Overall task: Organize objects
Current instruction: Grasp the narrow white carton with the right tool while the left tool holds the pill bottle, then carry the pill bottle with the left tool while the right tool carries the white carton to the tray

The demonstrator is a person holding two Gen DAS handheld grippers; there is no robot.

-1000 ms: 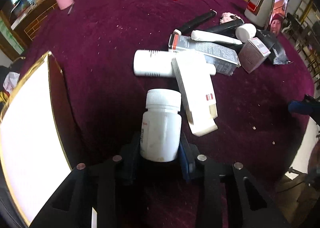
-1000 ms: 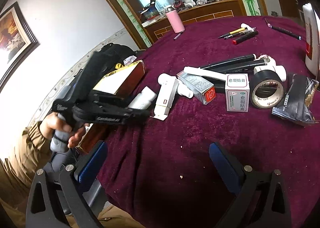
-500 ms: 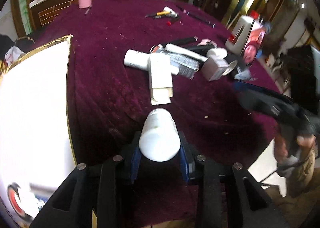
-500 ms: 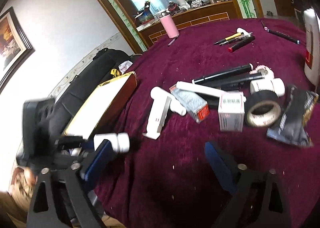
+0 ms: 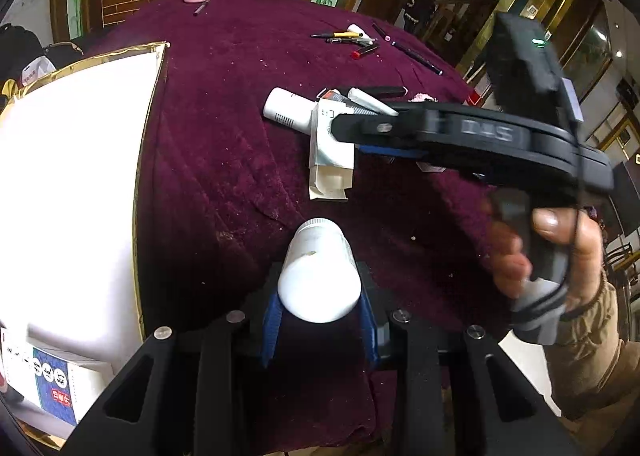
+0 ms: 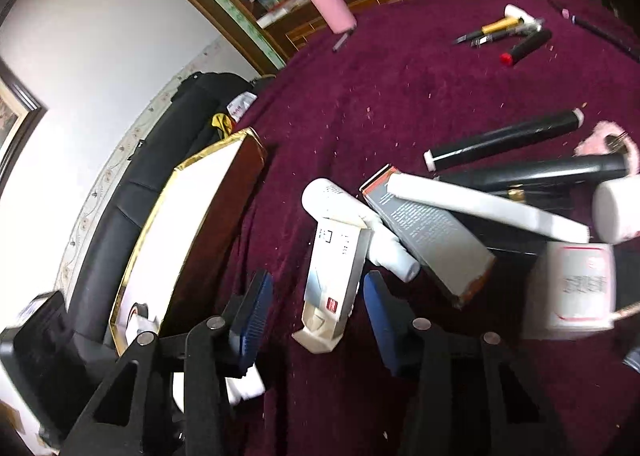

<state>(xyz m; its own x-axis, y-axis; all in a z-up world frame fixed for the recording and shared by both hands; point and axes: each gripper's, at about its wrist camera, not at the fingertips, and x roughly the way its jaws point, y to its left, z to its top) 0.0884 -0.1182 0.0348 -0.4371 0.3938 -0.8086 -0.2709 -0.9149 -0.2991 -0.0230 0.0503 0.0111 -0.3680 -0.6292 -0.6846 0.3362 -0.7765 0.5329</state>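
Near the edge of the worktop (image 5: 224, 144), a round one under a deep maroon velvet cloth, the left wrist view shows the left tongs (image 5: 318, 310) clamped on a white plastic pill bottle (image 5: 318, 276). The bottle lies gripped across its body between the blue pads, its flat base toward the camera and its ribbed cap pointing away. It is carried clear of the cloth, likely so it can travel sideways to the gold-rimmed open box with a white lining (image 5: 72, 184) at the worktop's left edge, where a blue-and-white printed carton (image 5: 52, 372) already lies in the near corner. On the other side the person's hand (image 5: 560, 268) grips the handle of the right tongs' black body, which reaches over the heap of goods.

In the right wrist view the right tongs (image 6: 316, 308) stand at a middling gap, and their jaws have just been closing. The long white cardboard carton with a small red mark (image 6: 336, 276) lies between them, one end flap open, leaning over a white plastic tube (image 6: 356, 224). The pads (image 6: 254, 308) do not appear to press on it yet. Taking it by its long sides looks like a way to lift it off the heap without dragging the grey printed box (image 6: 432, 232) beside it. The gold-rimmed box waits along the worktop's left edge, presumably the place for both items.
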